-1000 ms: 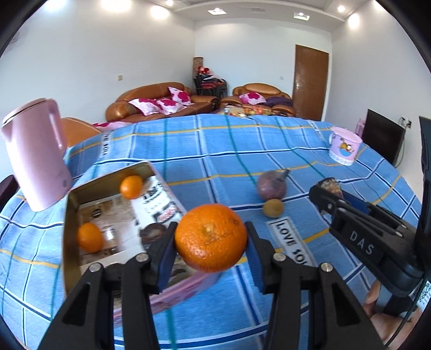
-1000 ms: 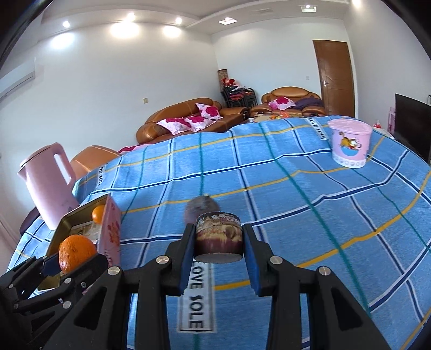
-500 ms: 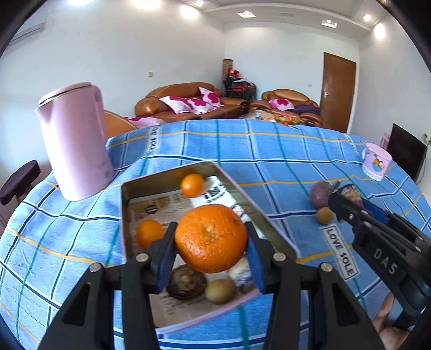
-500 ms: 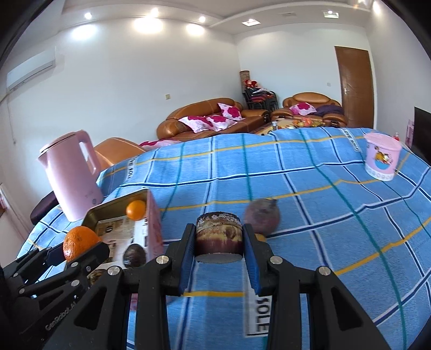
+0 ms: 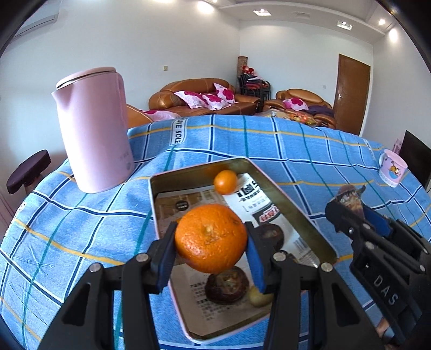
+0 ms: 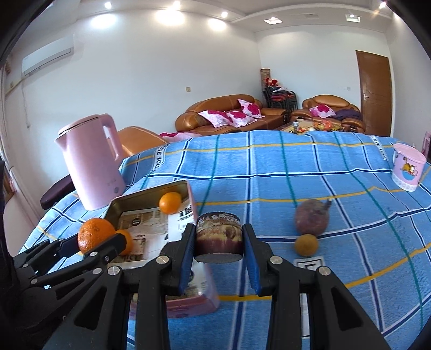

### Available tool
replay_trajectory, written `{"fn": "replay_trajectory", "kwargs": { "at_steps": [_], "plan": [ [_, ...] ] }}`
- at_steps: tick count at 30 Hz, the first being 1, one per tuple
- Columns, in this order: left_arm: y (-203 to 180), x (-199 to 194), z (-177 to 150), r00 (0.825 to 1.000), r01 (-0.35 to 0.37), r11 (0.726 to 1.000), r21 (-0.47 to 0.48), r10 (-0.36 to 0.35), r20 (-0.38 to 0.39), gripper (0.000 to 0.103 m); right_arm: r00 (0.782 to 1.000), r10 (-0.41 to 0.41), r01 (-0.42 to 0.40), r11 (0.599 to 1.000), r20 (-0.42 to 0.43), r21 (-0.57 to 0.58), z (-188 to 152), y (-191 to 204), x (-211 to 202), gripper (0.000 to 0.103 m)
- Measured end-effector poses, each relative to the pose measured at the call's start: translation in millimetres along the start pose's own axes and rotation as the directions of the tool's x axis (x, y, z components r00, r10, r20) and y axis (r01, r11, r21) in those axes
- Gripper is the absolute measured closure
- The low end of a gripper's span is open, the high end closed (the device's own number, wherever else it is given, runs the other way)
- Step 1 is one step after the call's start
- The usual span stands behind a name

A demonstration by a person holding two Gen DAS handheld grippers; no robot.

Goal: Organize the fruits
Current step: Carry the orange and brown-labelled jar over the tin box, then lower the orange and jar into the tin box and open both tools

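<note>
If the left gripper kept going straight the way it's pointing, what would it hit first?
Probably the tin tray: the left gripper, shut on the orange, points down into it, likely at the paper lining near the dark fruit. Depth is uncertain.

Room was a living rm w/ plain white walls (image 6: 150, 80) and a white ceiling (image 5: 296, 10) w/ recessed spotlights, all lit. Brown leather sofa (image 6: 215, 115) at the back w/ pink-and-white floral cushions (image 6: 231, 117), plus a matching armchair (image 6: 331, 107) to its right. Brown wooden door (image 6: 373, 91) in the right corner, shut. AC unit (image 6: 47, 58) high up on the left wall. Low coffee table (image 6: 309, 126) cluttered w/ stuff in front of the seats, dark TV screen (image 5: 416, 158) at far right.
</note>
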State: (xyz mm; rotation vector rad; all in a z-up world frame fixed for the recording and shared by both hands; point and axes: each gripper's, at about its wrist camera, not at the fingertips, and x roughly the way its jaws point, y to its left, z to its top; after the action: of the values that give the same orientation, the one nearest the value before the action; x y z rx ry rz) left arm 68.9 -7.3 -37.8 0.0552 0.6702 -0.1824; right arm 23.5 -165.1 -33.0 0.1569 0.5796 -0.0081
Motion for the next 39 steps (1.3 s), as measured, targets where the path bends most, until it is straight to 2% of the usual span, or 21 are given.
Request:
{"fn": "replay_trajectory", "kwargs": {
  "at_steps": [15,21,34,39],
  "plan": [
    [14.5,15.0,-1.6,0.998,-0.058,0.998,-0.001,0.057,-0.032,0.054,0.997,0.043,-0.045,0.998,-0.062,-0.041,-3.7,20.4,19.9,0.066],
    [10.7,16.0,-3.3,0.997,-0.081,0.997,0.022,0.081,-0.018,0.054,0.996,0.057,-0.060,0.997,-0.073,-0.040,-6.2,22.7,25.4,0.066],
    [13.6,13.0,-4.2,0.997,-0.079,0.997,0.015,0.079,-0.001,0.054,0.995,0.084,-0.087,0.995,-0.055,-0.056,-4.9,27.1,20.4,0.066],
    [12.7,14.3,-5.1,0.996,-0.085,0.996,0.029,0.085,0.003,0.052,0.988,0.132,-0.135,0.991,-0.079,-0.026,-5.8,24.8,23.9,0.066]
  ]
}}
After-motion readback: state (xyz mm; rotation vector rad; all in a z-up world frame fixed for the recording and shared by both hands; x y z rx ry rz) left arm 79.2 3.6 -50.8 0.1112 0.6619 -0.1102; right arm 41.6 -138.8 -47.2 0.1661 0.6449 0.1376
